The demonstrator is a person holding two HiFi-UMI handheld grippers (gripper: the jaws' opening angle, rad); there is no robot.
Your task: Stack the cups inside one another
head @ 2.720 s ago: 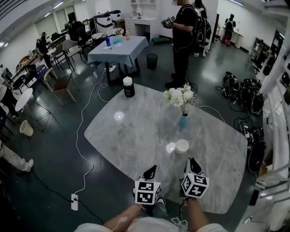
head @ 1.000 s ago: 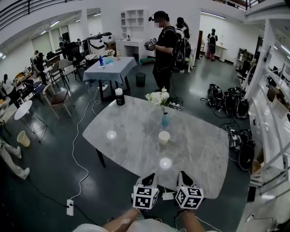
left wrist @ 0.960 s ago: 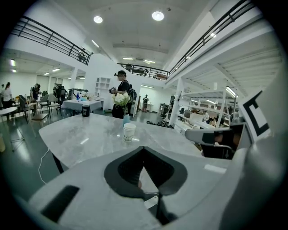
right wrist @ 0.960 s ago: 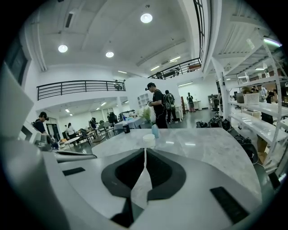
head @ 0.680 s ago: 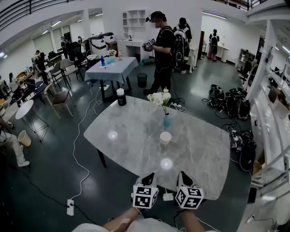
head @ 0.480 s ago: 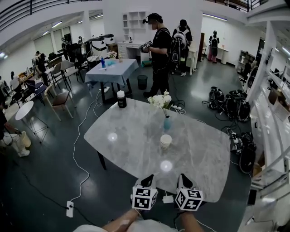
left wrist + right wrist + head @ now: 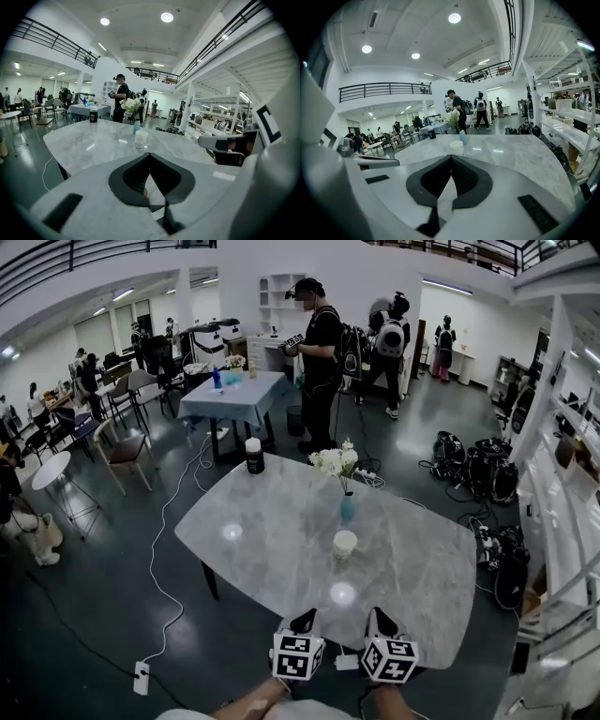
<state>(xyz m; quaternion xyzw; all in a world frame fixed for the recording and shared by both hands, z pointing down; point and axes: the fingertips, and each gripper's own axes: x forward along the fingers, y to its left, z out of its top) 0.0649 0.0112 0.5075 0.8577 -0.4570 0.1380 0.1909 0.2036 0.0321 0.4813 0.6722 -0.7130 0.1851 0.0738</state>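
A white paper cup (image 7: 345,543), possibly a nested stack, stands upright near the middle of the grey marble table (image 7: 281,549). In the left gripper view the cup (image 7: 140,139) sits ahead over the tabletop; in the right gripper view the cup (image 7: 456,147) is straight ahead. My left gripper (image 7: 304,619) and right gripper (image 7: 378,616) hover side by side at the table's near edge, well short of the cup. The left gripper (image 7: 149,154) is shut with nothing in it. So is the right gripper (image 7: 451,157).
A blue vase of white flowers (image 7: 346,505) stands just behind the cup. A black canister with a white lid (image 7: 252,456) sits at the table's far left corner. A person in black (image 7: 317,371) stands beyond the table, and bags (image 7: 473,465) lie on the floor at right.
The view has pulled back, so the table and cup look farther off. Both grippers, earlier over the table close to the cup, now sit at its near edge. The person behind has shifted left.
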